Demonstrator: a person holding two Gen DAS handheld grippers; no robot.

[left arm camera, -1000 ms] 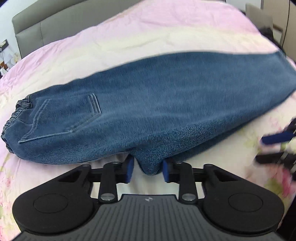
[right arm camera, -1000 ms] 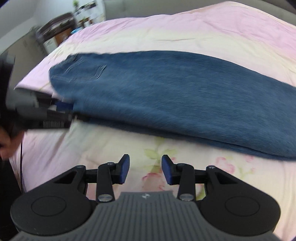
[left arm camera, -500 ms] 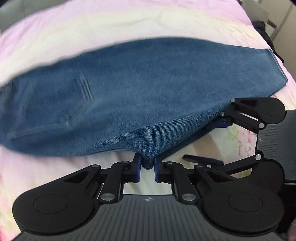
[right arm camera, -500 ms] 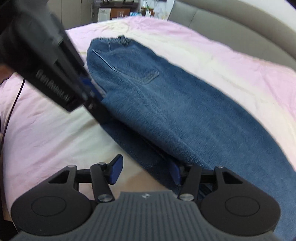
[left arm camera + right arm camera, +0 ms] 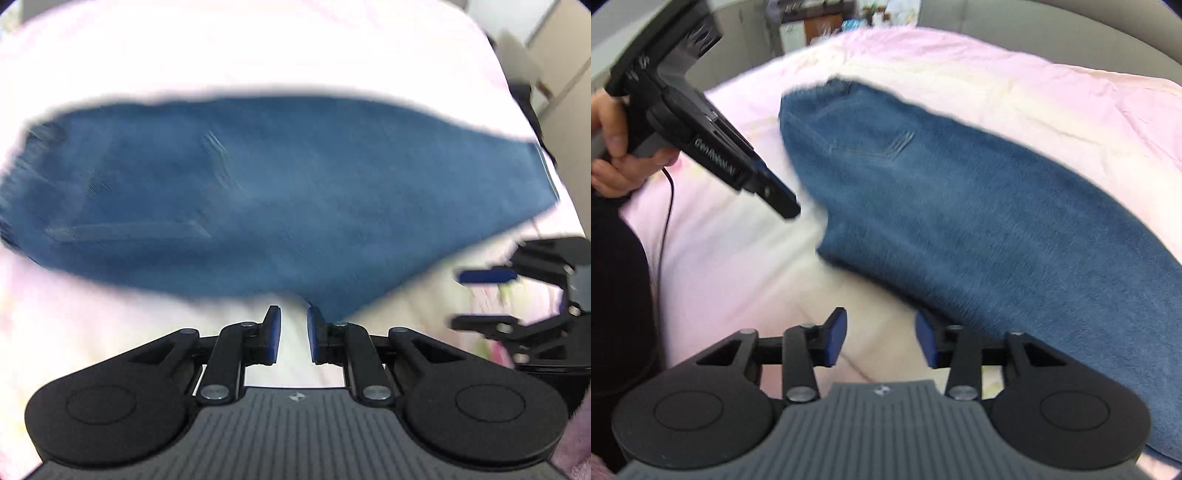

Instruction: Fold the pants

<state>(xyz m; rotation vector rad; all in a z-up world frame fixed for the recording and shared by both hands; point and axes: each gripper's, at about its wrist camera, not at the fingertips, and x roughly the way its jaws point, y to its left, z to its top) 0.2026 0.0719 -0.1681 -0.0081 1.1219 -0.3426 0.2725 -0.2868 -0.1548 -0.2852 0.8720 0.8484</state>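
Although motion blur softened both views, the pants (image 5: pixel 280 192) could be made out lying lengthwise across the pink bedcover (image 5: pixel 258 48), folded leg on leg, with the back pocket (image 5: pixel 871 142) facing up. Their waistband end was smeared in the left wrist view, and the hem end was cut off at the lower right edge of the right wrist view. The left gripper (image 5: pixel 293 334) stood at the near edge of the pants with its jaws narrow and just opened a little; only bedcover showed between the blue pads (image 5: pixel 272 332), the right-hand one lying against the lowest fold of denim, though contact was hard to judge. The right gripper (image 5: pixel 881 341) had its jaws moderately apart, just narrowed, with nothing between them, its right finger beside the pants' edge. A hand (image 5: pixel 613 147) grasped the left gripper's handle from the left, tilting it steeply down toward the bed.
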